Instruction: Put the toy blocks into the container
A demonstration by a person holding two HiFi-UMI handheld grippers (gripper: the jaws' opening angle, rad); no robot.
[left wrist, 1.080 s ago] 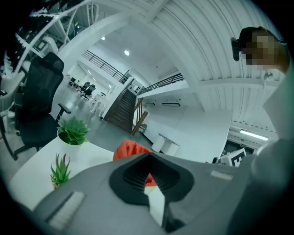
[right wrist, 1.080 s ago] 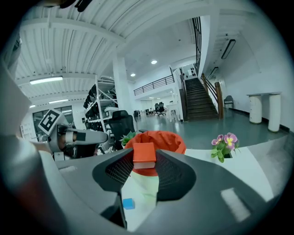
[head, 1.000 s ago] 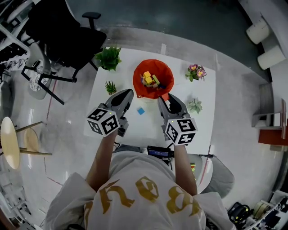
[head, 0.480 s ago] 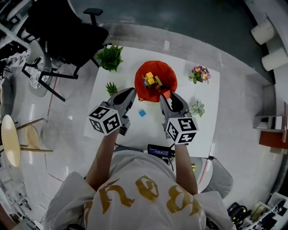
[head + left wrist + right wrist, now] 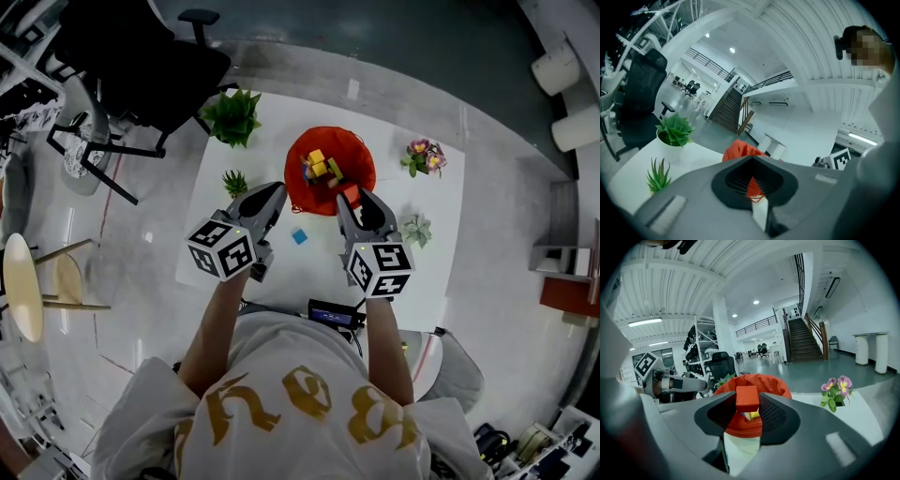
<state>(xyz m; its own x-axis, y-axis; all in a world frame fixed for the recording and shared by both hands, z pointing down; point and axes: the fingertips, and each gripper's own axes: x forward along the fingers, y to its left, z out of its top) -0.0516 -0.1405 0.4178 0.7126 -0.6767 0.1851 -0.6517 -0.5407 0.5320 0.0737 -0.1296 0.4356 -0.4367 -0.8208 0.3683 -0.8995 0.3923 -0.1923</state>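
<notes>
A red soft container (image 5: 298,150) stands at the middle back of the white table (image 5: 281,272), with yellow and other coloured blocks (image 5: 319,167) inside. My right gripper (image 5: 352,195) is shut on a red block (image 5: 746,398) just short of the container's (image 5: 757,379) near rim, at its right side. A yellow block (image 5: 752,415) shows below the red one, inside the container. My left gripper (image 5: 274,191) hangs shut and empty by the container's left near side (image 5: 739,149). A small blue block (image 5: 299,236) lies on the table between the two grippers.
A leafy potted plant (image 5: 232,114) and a small spiky one (image 5: 234,181) stand left of the container. Purple flowers (image 5: 419,155) and a pale succulent (image 5: 415,228) stand to its right. A black device (image 5: 335,314) sits at the table's near edge, and a black chair (image 5: 141,56) is off the far left corner.
Both grippers have edged forward toward the container and sunk slightly. The red block has stayed in the right jaws, and the blue block has not moved.
</notes>
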